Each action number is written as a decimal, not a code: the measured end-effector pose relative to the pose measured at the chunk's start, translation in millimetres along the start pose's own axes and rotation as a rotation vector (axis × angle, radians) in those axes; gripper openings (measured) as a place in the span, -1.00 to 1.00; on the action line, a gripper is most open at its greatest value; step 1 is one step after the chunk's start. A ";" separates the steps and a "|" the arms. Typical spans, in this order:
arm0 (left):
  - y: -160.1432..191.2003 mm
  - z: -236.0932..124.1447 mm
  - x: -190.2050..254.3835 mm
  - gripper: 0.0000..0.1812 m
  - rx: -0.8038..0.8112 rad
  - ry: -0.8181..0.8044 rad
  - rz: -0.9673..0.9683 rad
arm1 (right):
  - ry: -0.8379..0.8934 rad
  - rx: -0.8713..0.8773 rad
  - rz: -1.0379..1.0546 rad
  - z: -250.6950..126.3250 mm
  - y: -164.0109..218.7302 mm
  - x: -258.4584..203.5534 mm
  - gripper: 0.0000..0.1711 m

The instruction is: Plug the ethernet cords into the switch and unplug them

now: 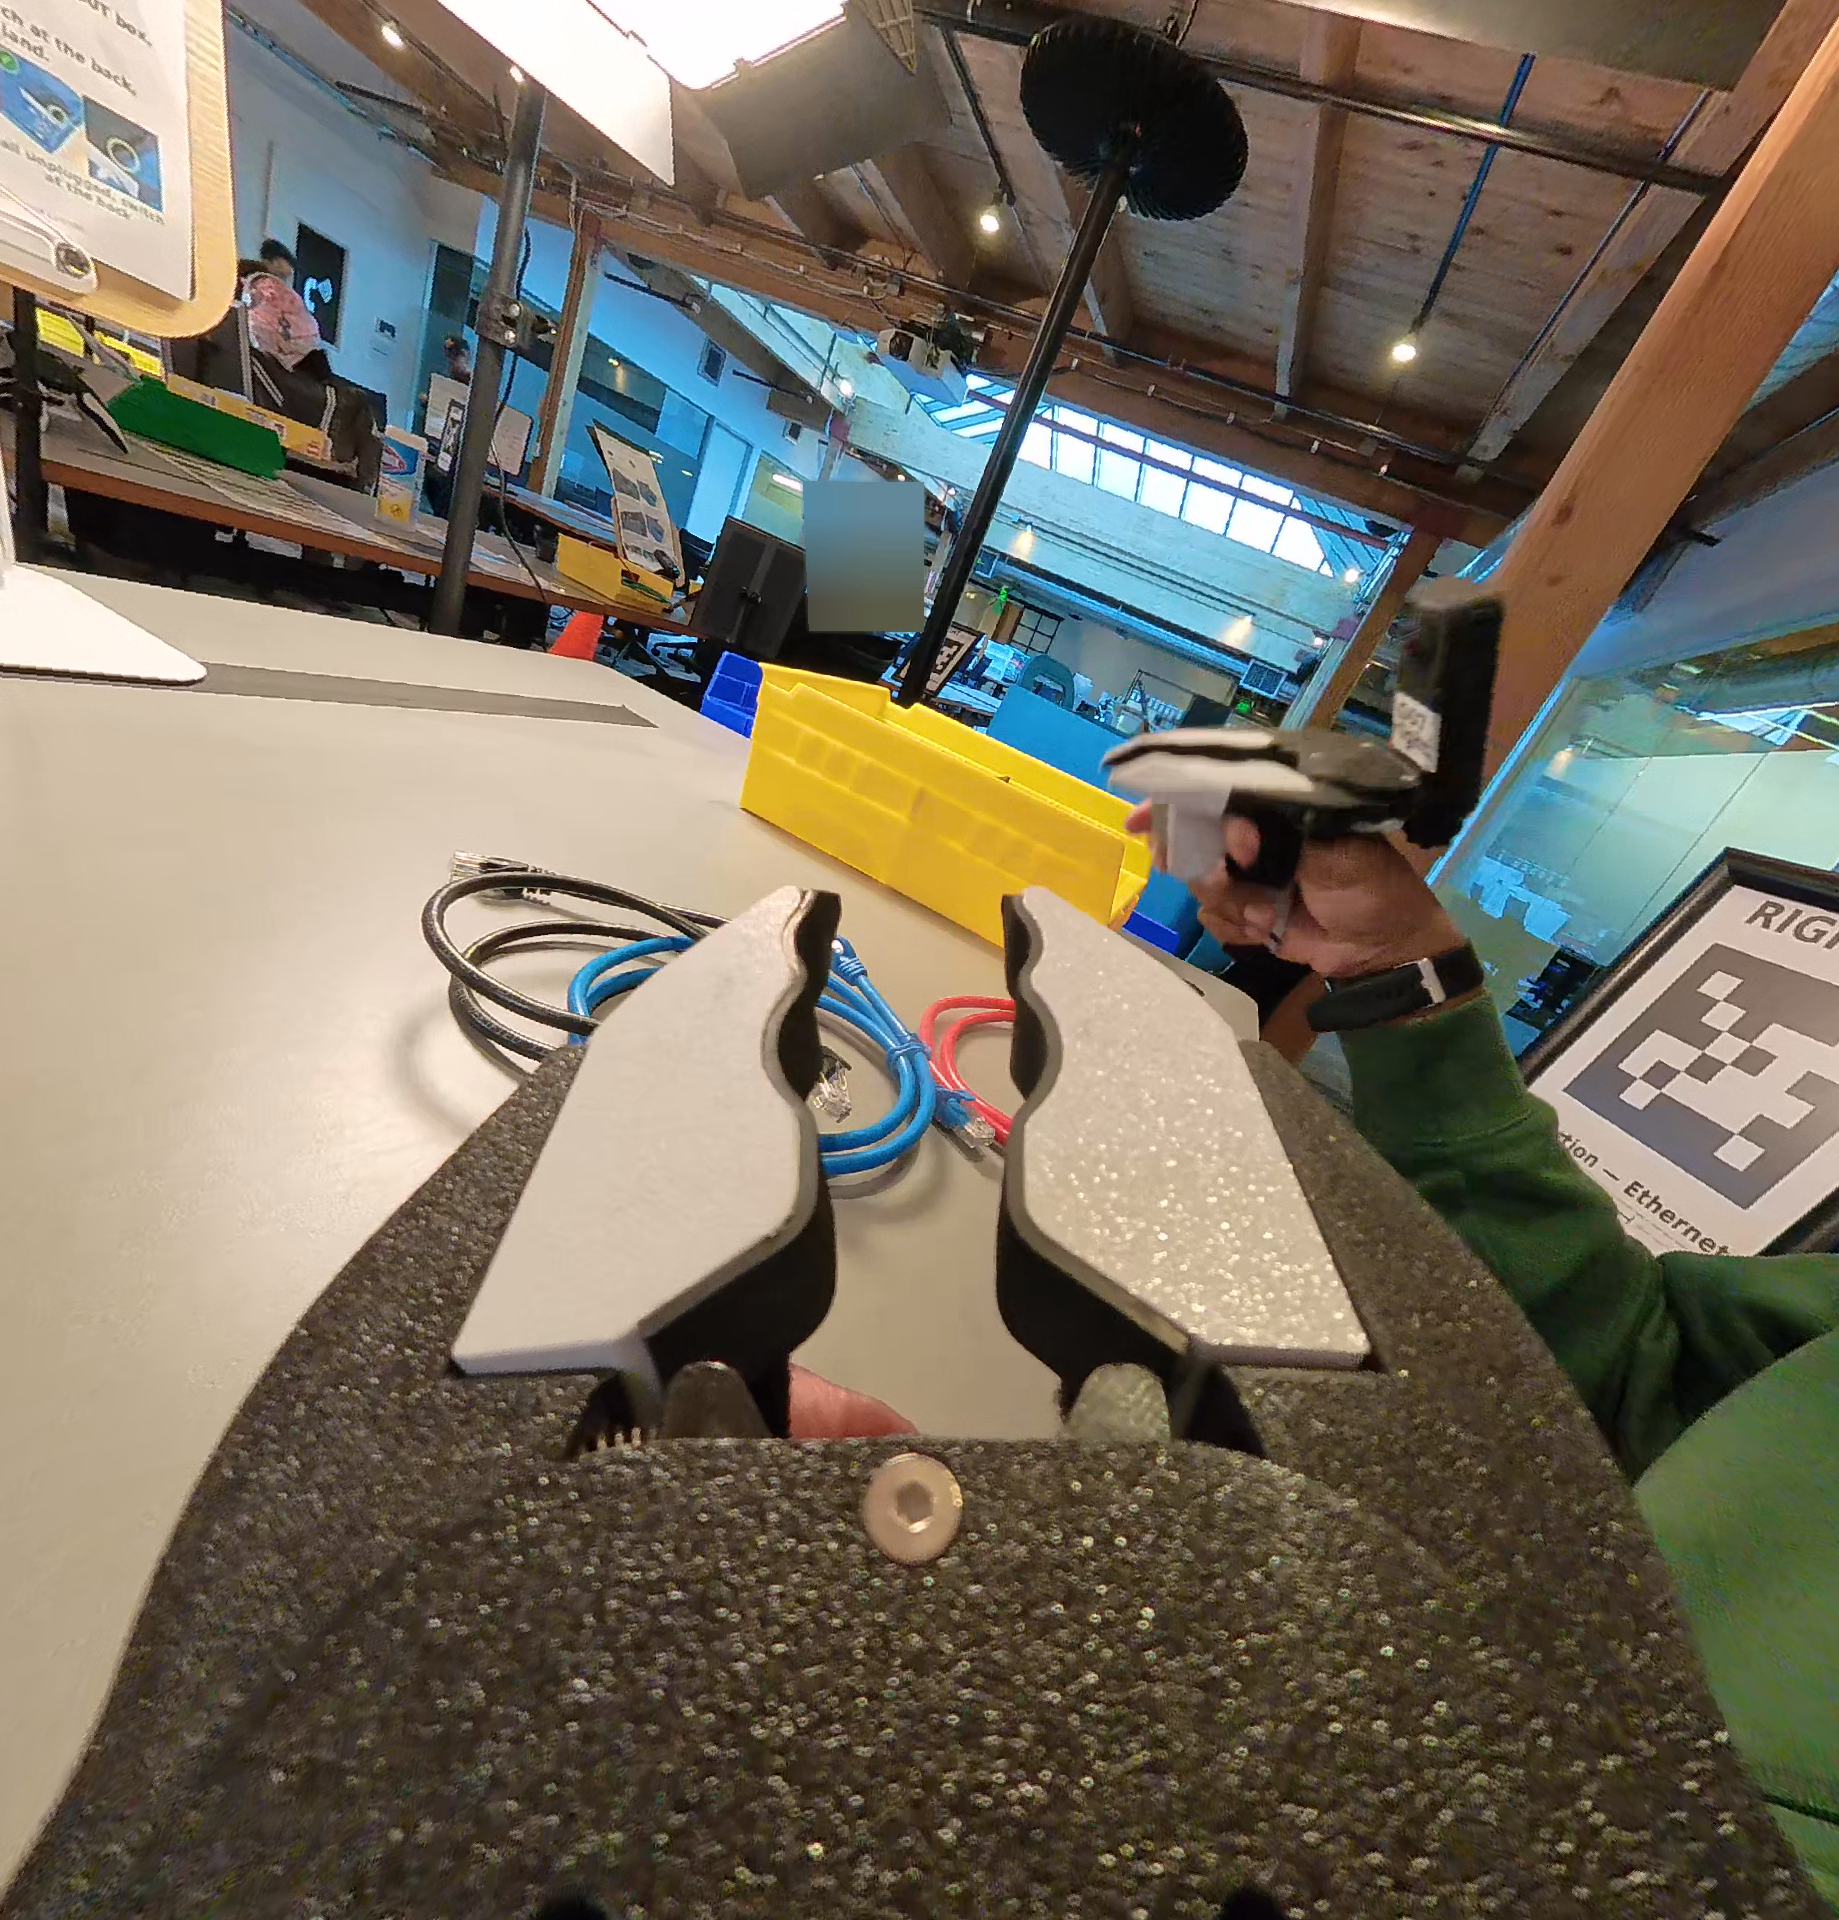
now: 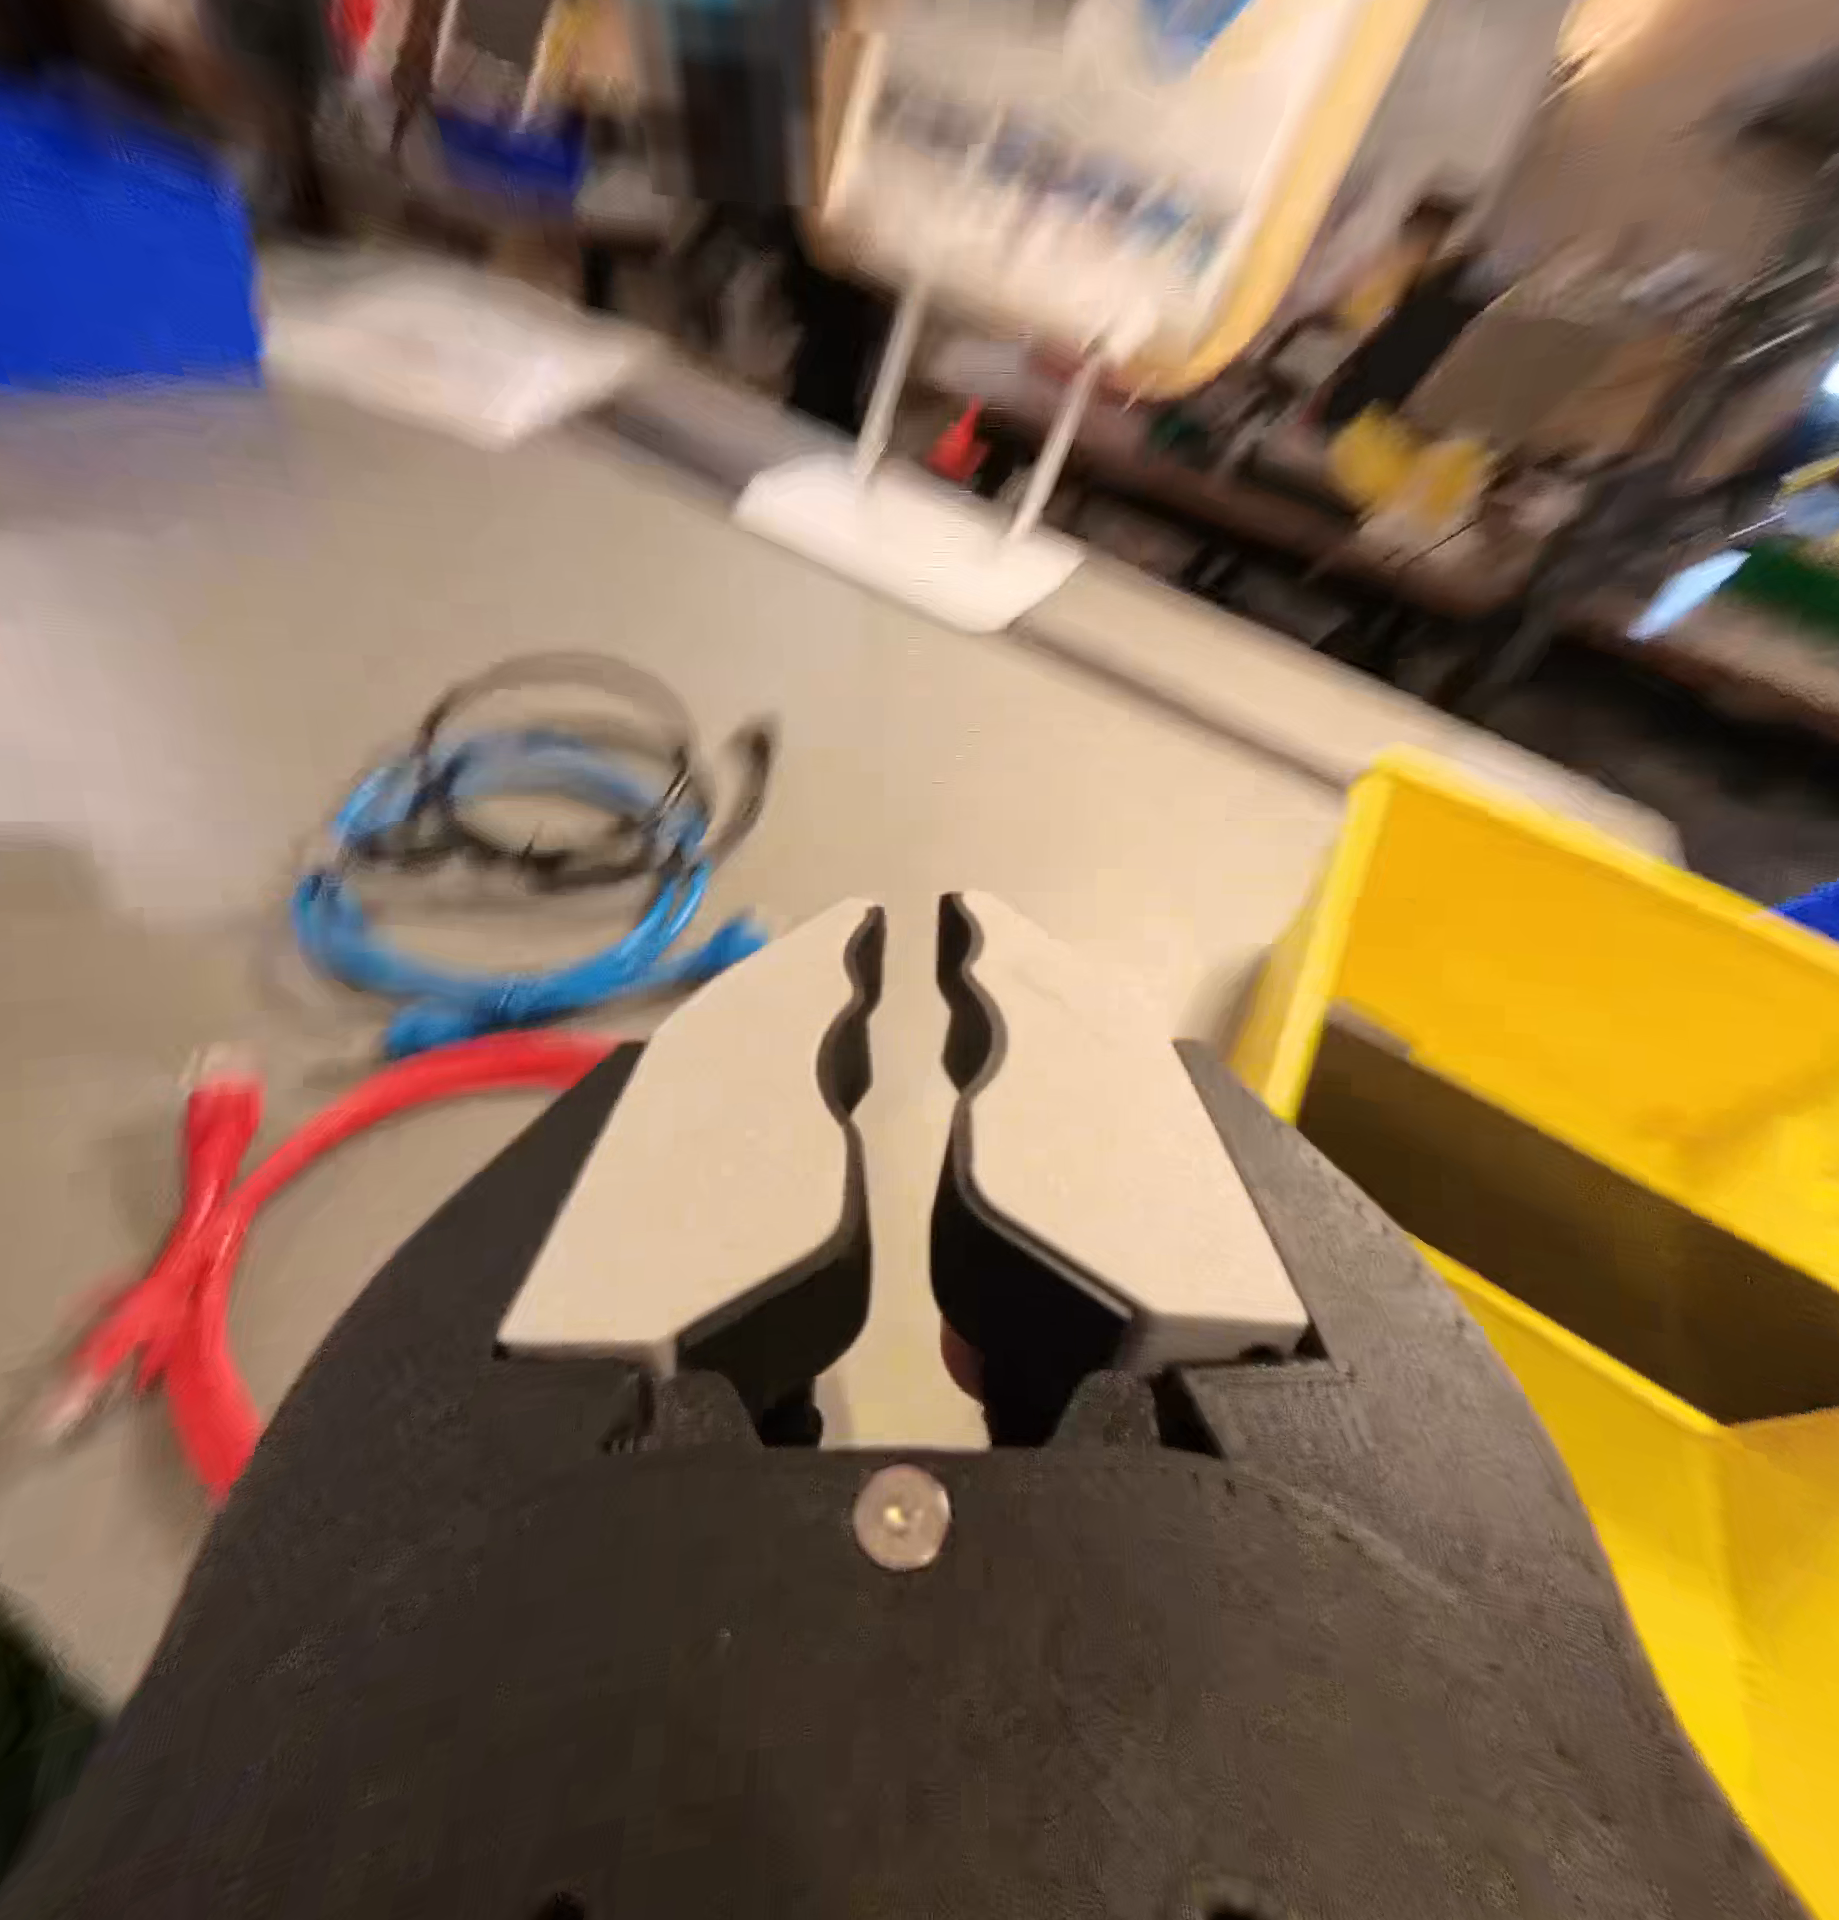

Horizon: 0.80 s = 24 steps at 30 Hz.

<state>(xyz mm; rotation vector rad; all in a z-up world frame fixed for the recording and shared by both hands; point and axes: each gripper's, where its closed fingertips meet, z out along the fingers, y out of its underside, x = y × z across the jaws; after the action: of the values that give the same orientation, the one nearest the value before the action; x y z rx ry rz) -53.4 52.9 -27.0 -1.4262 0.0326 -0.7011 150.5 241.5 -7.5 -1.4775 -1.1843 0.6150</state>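
Observation:
Three coiled ethernet cords lie on the grey table (image 1: 219, 935): black (image 1: 479, 966), blue (image 1: 884, 1132) and red (image 1: 962, 1023). My left gripper (image 1: 920, 914) is open and empty, low over the blue and red coils and touching neither. A hand holds my right gripper (image 1: 1133, 764) up in the air to the right, in front of the yellow bin (image 1: 925, 810). The blurred right wrist view shows the right gripper (image 2: 910, 914) with a narrow gap between its fingertips and nothing between them. There the black (image 2: 572, 675), blue (image 2: 479, 966) and red (image 2: 375, 1101) cords lie to its left. The yellow bin (image 2: 1569, 935) on its right holds a dark flat thing (image 2: 1517, 1195).
A white sign stand (image 1: 63, 623) is at the table's far left and also shows in the right wrist view (image 2: 915, 551). A framed marker sign (image 1: 1725, 1070) stands at the right edge. A green sleeve (image 1: 1517, 1195) reaches in from the right. Blue bins (image 1: 733, 681) sit behind the yellow one. My hands' fingertips stand some 30 cm from each other.

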 end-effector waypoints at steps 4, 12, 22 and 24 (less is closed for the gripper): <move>1.4 1.2 0.0 -0.64 -0.011 0.002 -0.002 | -0.174 -0.346 -0.142 22.6 67.2 -42.0 -0.63; 1.1 0.8 1.0 -0.64 -0.008 0.007 0.002 | -0.200 -0.656 -0.067 28.5 130.2 -44.9 -0.61; 0.4 0.3 0.4 -0.64 -0.003 0.002 0.001 | -0.256 -0.652 -0.138 31.8 126.8 -61.5 -0.93; 0.5 0.2 0.1 -0.64 -0.003 0.001 0.000 | -0.214 -0.611 -0.156 36.3 117.8 -56.6 -0.93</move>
<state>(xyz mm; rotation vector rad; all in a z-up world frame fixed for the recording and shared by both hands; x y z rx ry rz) -53.1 53.0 -27.4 -1.4282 0.0345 -0.7025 138.3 216.1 -140.2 -1.8260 -1.7408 0.3162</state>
